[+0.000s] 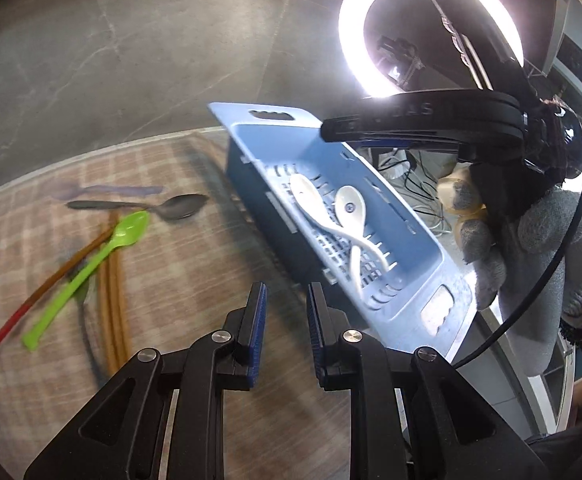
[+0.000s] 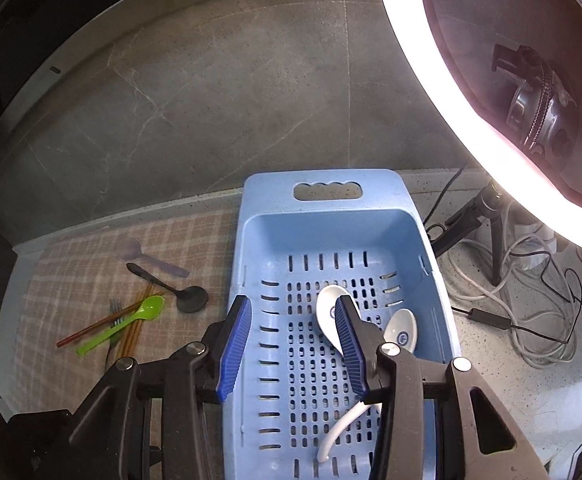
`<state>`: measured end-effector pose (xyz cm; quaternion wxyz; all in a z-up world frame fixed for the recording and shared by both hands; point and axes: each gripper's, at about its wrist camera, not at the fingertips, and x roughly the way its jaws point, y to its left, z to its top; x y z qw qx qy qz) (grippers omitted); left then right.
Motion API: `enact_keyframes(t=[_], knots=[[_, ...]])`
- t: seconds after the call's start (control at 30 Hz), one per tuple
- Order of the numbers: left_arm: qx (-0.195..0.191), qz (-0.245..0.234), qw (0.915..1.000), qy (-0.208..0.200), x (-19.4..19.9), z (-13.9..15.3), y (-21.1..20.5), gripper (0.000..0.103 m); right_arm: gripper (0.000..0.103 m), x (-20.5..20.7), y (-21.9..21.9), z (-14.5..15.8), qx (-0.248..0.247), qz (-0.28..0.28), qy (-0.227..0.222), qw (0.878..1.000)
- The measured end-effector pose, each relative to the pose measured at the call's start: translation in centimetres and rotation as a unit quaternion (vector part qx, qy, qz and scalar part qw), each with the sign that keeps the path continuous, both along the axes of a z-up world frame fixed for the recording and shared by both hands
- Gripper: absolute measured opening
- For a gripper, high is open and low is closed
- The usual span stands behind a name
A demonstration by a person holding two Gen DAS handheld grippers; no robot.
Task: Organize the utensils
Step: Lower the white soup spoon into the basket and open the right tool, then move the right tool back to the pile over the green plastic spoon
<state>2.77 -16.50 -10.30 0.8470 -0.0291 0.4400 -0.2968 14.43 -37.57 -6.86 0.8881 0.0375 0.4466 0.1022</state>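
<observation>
Here the right gripper (image 2: 293,344) hangs over the blue basket (image 2: 443,312) at lower centre of its view, jaws spread and empty, two white spoons (image 2: 327,312) lying crossed on the slotted floor. Left gripper (image 1: 287,318), jaws slightly parted with nothing between, sits at bottom centre; green spoon (image 1: 125,232), dark spoon (image 1: 179,205) and chopsticks (image 1: 113,304) lie mid-left on the checked mat (image 1: 179,280).

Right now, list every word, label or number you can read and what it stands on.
Embossed letters on the right gripper's black body: too blurred to read.
Blue round marks inside the two white spoons: too small to read.
Nothing else carries text.
</observation>
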Motion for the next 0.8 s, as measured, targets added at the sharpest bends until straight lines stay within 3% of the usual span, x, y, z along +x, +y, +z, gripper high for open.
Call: enact_keyframes(t=[0.13, 0.23, 0.4, 0.53, 0.7, 0.8], knots=[[0.016, 0.016, 0.9997, 0.000, -0.2, 0.0, 3.5, 0.019, 0.041, -1.0, 2.2, 0.2, 0.017, 0.026, 0.005, 1.000], [0.033, 0.033, 0.9989, -0.005, 0.1, 0.0, 6.5, 0.019, 0.050, -1.8, 4.1, 0.2, 0.027, 0.041, 0.009, 0.999], [0.061, 0.052, 0.9967, -0.007, 1.1, 0.1, 10.9, 0.019, 0.050, -2.4, 6.9, -0.3, 0.059, 0.059, 0.028, 0.996], [0.084, 0.031, 0.9960, -0.006, 2.2, 0.5, 13.1, 0.019, 0.050, -1.9, 8.6, -1.5, 0.089, 0.048, 0.059, 0.993], [0.115, -0.011, 0.9933, -0.006, 4.9, 0.4, 14.4, 0.019, 0.049, -0.7, 10.8, -3.5, 0.156, 0.034, 0.114, 0.981], [0.128, -0.046, 0.9907, 0.003, 6.4, -0.1, 14.3, 0.019, 0.043, 0.2, 12.3, -4.9, 0.183, 0.026, 0.135, 0.973]])
